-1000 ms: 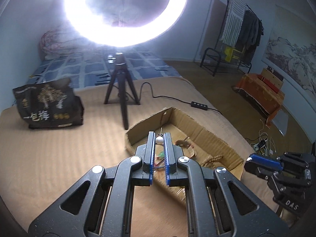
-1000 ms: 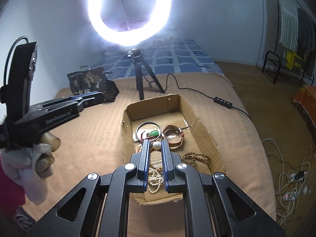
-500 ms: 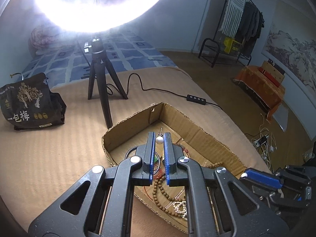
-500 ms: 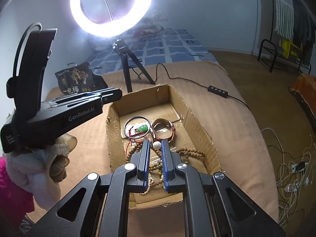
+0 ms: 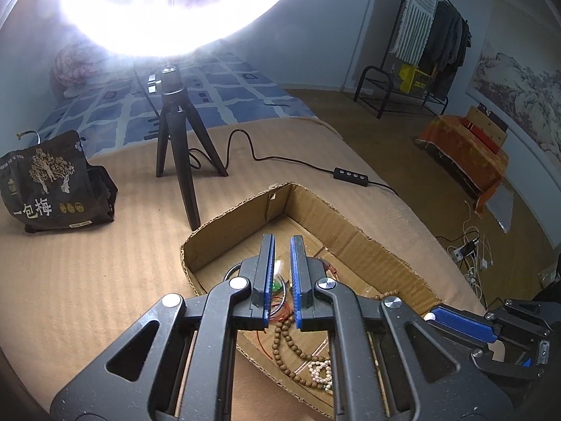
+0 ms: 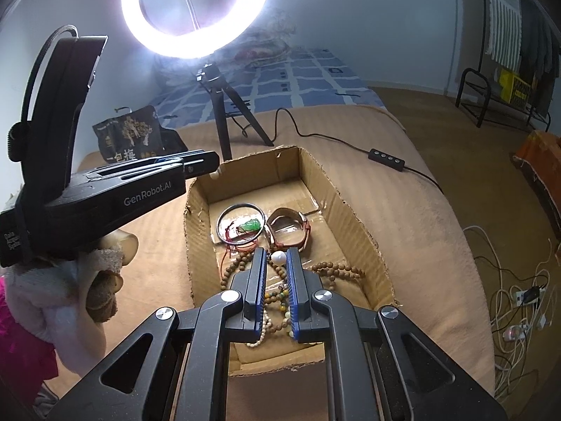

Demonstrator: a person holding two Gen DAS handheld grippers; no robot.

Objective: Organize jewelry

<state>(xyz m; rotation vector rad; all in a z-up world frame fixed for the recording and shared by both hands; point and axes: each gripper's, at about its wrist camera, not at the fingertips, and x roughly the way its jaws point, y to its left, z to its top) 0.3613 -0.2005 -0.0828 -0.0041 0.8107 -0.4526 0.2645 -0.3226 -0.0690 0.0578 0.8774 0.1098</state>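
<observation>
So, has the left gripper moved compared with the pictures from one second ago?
Yes. In the left wrist view the cardboard box has slid lower and leftward beneath the left gripper, so it travelled forward over the box, toward the ring light tripod.

Right hand-held gripper [image 6: 276, 256] pinches a white pearl [image 6: 278, 256] above the cardboard box [image 6: 354, 217].

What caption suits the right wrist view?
Right gripper pinches a white pearl above a cardboard box of jewelry.

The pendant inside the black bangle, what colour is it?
Green; the pendant inside the black bangle shows best in the right wrist view.
</observation>
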